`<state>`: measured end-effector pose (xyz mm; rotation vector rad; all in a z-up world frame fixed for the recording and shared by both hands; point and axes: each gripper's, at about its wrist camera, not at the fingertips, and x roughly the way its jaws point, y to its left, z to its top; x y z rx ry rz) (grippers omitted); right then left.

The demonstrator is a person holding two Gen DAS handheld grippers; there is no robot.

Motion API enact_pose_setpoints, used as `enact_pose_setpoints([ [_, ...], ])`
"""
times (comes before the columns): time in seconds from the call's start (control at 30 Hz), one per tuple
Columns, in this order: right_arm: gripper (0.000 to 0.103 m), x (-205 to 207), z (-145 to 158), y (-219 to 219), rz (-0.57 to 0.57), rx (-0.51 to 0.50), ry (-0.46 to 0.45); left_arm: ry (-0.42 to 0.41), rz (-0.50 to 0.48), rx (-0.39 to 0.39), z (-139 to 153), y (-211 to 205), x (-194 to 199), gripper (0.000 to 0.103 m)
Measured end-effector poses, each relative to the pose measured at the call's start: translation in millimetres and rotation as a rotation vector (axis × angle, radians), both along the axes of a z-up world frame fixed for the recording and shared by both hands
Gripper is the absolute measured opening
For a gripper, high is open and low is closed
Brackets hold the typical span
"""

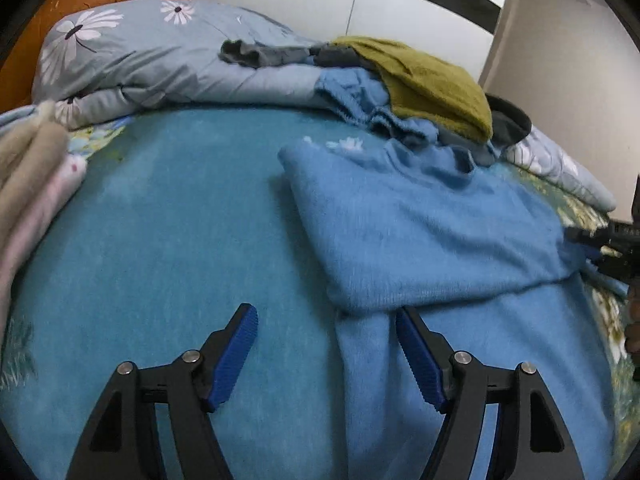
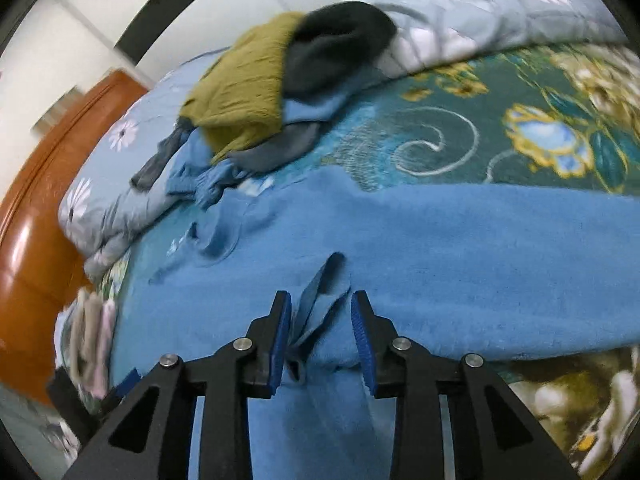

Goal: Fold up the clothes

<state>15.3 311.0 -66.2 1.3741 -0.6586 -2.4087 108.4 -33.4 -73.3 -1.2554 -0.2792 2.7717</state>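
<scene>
A light blue fuzzy sweater [image 1: 420,232] lies partly folded on the teal blanket [image 1: 160,220] of the bed. My left gripper [image 1: 326,316] is open and empty, just above the blanket at the sweater's near left edge. In the right wrist view the sweater [image 2: 460,248] spreads across the bed. My right gripper [image 2: 320,300] is open, with a raised fold of the sweater [image 2: 320,304] standing between its blue pads without being pinched. The right gripper also shows at the far right of the left wrist view [image 1: 608,248].
A pile of clothes, with an olive green garment [image 1: 432,84] and dark grey ones [image 2: 340,40], lies at the back on a floral duvet [image 1: 140,56]. Folded beige and pink clothes [image 1: 28,184] sit at the left. An orange wooden headboard [image 2: 36,208] borders the bed.
</scene>
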Motion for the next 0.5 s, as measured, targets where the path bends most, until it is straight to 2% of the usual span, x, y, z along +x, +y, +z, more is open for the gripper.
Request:
enact_pose_setpoints([
  [0.13,0.031,-5.7,-3.6,-3.6,-0.014,-0.033,-0.027,-0.017,0.033,0.046,-6.6,-2.6,-7.6,0.075],
  [0.23,0.004,-9.0,-0.3,-8.5,-0.008,-0.012,-0.032,-0.001,0.048,0.082,-4.8,-9.0,-6.9,0.075],
  [0.3,0.003,-10.8,4.3,-12.2,0.001,0.003,-0.024,-0.002,0.054,0.101,-5.2,-12.8,-5.8,0.076],
  [0.37,0.003,-11.2,21.6,-16.2,0.036,0.011,0.033,-0.005,0.049,0.099,-5.6,-12.3,-5.8,0.076],
  [0.5,0.003,-2.3,62.6,-15.8,0.096,0.006,0.229,-0.010,0.047,0.049,-5.3,-6.3,-6.1,0.076],
])
